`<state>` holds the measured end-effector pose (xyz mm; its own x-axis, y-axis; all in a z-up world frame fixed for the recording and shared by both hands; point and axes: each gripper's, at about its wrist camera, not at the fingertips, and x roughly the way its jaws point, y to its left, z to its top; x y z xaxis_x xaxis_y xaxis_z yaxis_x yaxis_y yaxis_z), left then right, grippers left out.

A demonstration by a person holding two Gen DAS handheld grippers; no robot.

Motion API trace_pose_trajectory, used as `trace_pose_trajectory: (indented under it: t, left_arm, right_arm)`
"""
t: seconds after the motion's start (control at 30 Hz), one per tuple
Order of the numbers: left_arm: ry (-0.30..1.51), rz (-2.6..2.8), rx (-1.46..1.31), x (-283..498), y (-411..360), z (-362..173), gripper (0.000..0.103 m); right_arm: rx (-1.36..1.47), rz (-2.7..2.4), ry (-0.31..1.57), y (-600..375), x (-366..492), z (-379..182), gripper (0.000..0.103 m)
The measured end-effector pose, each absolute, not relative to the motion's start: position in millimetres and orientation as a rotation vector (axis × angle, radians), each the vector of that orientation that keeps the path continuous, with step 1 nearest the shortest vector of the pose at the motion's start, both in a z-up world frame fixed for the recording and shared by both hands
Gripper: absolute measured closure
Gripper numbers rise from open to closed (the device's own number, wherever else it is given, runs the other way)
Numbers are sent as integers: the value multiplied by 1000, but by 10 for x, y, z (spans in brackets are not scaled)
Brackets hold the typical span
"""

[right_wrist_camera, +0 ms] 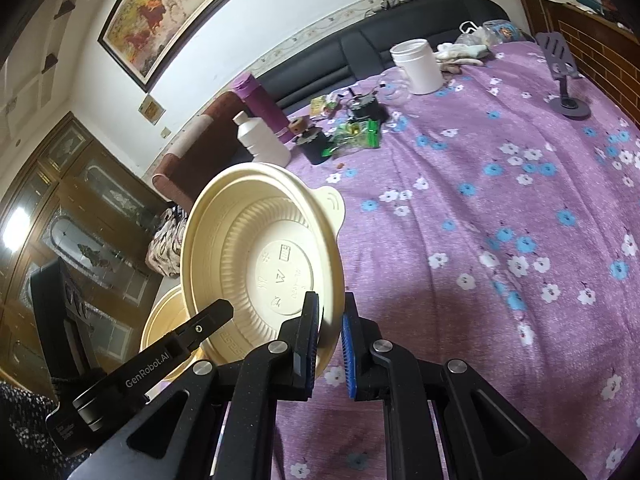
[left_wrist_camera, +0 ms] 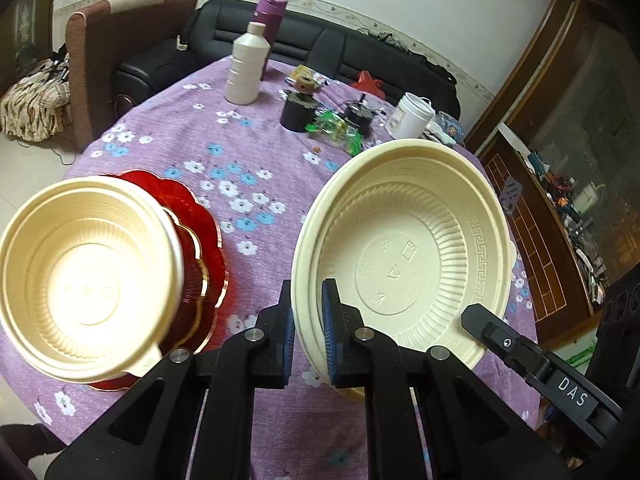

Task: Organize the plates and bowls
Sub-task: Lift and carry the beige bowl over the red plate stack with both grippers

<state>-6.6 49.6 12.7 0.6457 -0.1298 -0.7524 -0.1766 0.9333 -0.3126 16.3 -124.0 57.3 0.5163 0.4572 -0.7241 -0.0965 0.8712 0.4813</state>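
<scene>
**While both claws pinch one cream bowl, the stack on the red plates waits**

As the bowl hangs above the table, the step in hand seems to be the carrying of it. The left gripper (left_wrist_camera: pixel 308 292) is clenched on the near rim of the held bowl (left_wrist_camera: pixel 400 240), one pad inside the wall and one outside. The right gripper (right_wrist_camera: pixel 330 300) is clenched on the opposite rim of the same bowl, so it is tilted between the two, clear of the purple tablecloth (left_wrist_camera: pixel 260 140).

The second bowl (left_wrist_camera: pixel 88 276), of the same cream colour, sits on the red plates (left_wrist_camera: pixel 200 232) at the left edge of the table. My judgement is that the held bowl should be nested into that one. This calls for moving both hands together toward the left, bringing the bowl level over the second bowl, lowering it, and only then releasing both claws.

Some things are hard to tell. The held bowl shows a double rim, so it may be two bowls nested; I cannot say. How many red plates lie under the second bowl is also hidden. The near edge of the table is covered by the gripper bodies.
</scene>
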Motion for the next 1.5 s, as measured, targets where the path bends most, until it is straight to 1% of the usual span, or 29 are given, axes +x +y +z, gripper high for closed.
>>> trace_pose_trajectory:
  t: [0.73, 1.5]
  left_arm:
    - [830, 182, -405, -372, 1090, 226, 92]
    - [772, 294, -408, -630, 1637, 382, 91]
  right_arm:
    - [351, 512, 998, -511, 249, 620, 93]
    - [272, 646, 1001, 196, 298, 791, 93]
